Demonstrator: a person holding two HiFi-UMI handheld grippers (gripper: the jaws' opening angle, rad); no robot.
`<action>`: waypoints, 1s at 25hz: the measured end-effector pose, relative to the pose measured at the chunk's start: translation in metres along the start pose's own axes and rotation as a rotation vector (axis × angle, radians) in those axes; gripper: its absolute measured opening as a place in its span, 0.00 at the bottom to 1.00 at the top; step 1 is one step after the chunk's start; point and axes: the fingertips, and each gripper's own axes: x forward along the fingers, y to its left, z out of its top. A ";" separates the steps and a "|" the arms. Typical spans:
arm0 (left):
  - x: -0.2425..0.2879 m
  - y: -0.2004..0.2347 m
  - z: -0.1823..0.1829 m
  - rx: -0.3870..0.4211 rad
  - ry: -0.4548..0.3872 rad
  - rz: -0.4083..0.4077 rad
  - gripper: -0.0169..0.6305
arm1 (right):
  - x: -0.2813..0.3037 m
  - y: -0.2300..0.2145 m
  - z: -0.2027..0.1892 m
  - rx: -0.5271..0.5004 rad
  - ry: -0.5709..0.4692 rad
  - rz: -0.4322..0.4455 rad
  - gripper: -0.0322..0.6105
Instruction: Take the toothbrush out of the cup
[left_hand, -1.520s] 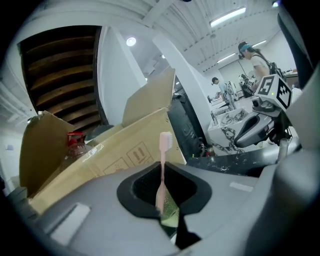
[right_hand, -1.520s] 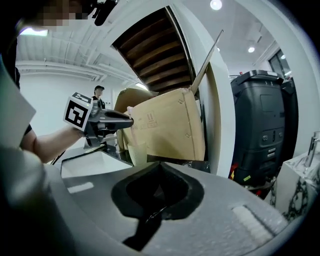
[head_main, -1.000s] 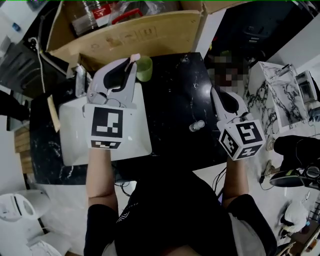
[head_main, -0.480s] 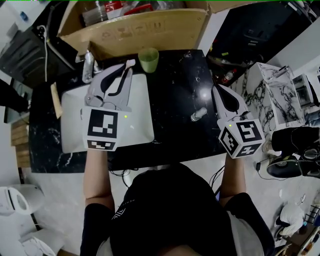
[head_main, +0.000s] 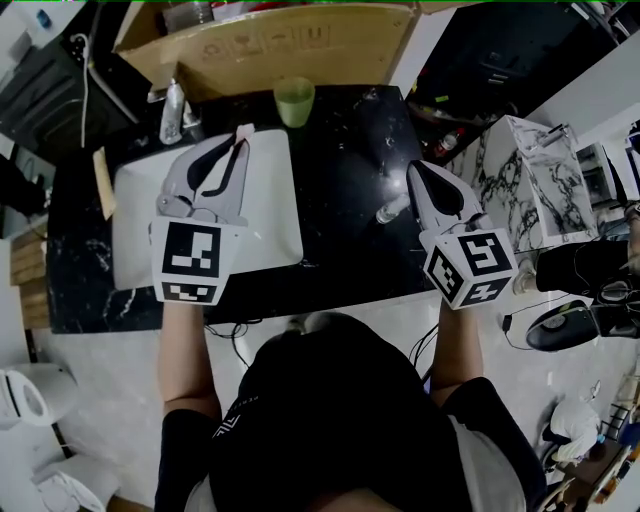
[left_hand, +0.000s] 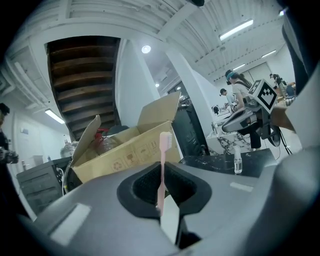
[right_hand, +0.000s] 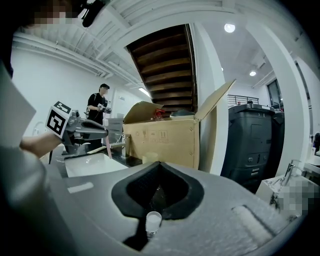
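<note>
A pink toothbrush (head_main: 243, 132) stands upright between the tips of my left gripper (head_main: 241, 141), which is shut on its handle over the white sink (head_main: 130, 235). In the left gripper view the toothbrush (left_hand: 162, 165) rises bristles-up from the left gripper (left_hand: 161, 199). The green cup (head_main: 294, 100) stands on the black counter, up and to the right of the brush and apart from it. My right gripper (head_main: 414, 170) hovers over the counter's right part, jaws together with nothing in them. In the right gripper view the right gripper (right_hand: 158, 170) points toward the cup (right_hand: 149, 158).
A small clear bottle (head_main: 390, 210) with a white cap stands on the counter just under my right gripper. A faucet (head_main: 172, 105) is at the sink's back left. An open cardboard box (head_main: 270, 50) fills the back. A marble-patterned stand (head_main: 540, 180) is at the right.
My left gripper has carried the toothbrush away from the cup, leftward and toward me over the sink. The right gripper has shifted a little over the counter.
</note>
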 end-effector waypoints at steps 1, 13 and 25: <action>-0.003 0.000 -0.002 -0.004 0.004 0.001 0.09 | 0.000 0.002 0.000 -0.001 0.000 0.003 0.05; -0.019 -0.008 -0.023 -0.049 0.036 -0.002 0.09 | -0.007 0.012 0.002 -0.020 -0.006 0.006 0.05; -0.019 -0.009 -0.024 -0.055 0.038 -0.002 0.09 | -0.007 0.014 0.008 -0.023 -0.024 0.011 0.05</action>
